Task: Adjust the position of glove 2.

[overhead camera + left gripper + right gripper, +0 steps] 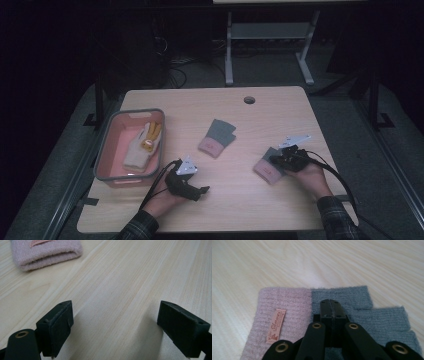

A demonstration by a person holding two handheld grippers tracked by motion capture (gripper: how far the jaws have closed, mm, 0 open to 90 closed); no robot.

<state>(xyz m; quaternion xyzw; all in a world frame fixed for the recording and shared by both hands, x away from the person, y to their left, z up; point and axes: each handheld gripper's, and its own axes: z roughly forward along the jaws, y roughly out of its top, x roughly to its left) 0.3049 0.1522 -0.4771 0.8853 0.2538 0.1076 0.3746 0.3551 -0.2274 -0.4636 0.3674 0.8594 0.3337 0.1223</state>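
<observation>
Nearest you, your left gripper (192, 187) hangs over the bare wooden surface (240, 200), its fingers (56, 326) spread wide and holding nothing. Your right gripper (280, 159) rests on the pink-and-grey glove (287, 315) lying flat, fingers (331, 311) pressed together. Farther off, a second glove (216, 137) lies mid-surface, and a basket (102, 160) at left holds a white glove (140, 150).

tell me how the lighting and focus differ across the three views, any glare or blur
High view: dim, the room around the table nearly black, fine detail soft. Left gripper view: bright and even, the open left gripper casting soft shadows on the wood, the pink cuff slightly soft. Right gripper view: the glove and its label sharp, a pale sheen on the wood beyond, far table blurred.
</observation>
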